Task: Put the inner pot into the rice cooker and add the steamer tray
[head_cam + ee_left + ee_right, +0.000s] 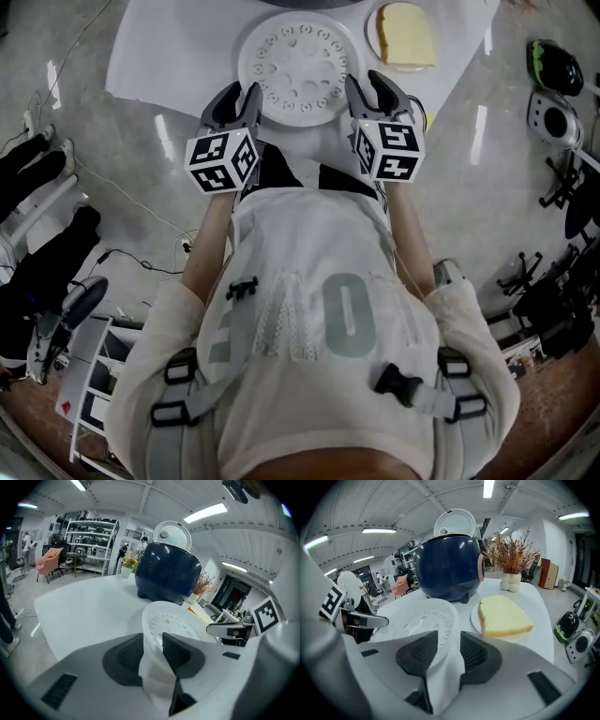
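Head view: camera high, facing steeply down over the person's chest; bench sits far off at the frame's top.

Left gripper view: rides the left hand-held gripper, low and very near, looking along its jaws across the steamer tray toward the rice cooker.

Right gripper view: the same on the right hand-held gripper, from the tray's opposite side.

Shared — tray in all three; cooker in both gripper views. Each gripper view catches the other gripper at its edge.
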A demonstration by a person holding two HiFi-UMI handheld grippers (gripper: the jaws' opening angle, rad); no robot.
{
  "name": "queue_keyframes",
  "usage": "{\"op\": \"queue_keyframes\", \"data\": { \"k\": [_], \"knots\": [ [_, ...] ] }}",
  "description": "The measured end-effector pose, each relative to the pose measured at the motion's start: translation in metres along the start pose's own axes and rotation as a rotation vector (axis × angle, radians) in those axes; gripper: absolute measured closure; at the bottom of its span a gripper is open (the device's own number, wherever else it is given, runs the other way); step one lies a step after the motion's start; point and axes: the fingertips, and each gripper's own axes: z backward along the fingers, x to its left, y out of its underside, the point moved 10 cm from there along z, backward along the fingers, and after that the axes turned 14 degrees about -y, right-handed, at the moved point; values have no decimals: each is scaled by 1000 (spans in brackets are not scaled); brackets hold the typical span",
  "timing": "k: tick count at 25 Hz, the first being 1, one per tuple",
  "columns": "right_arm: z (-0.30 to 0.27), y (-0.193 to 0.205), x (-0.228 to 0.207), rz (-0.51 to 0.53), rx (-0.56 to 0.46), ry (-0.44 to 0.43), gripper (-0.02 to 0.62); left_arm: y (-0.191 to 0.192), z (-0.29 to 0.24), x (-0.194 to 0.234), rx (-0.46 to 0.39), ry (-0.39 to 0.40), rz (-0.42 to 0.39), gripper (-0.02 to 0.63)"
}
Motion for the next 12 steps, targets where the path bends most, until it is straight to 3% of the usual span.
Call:
{"op": "queue_keyframes", "data": {
  "k": [3,12],
  "knots": [
    [0,2,3,11,2,18,485,0,0,-1,-2,3,-3,477],
    [1,2,2,7,0,21,502,-1,1,-2,4,5,-5,482]
  ]
}}
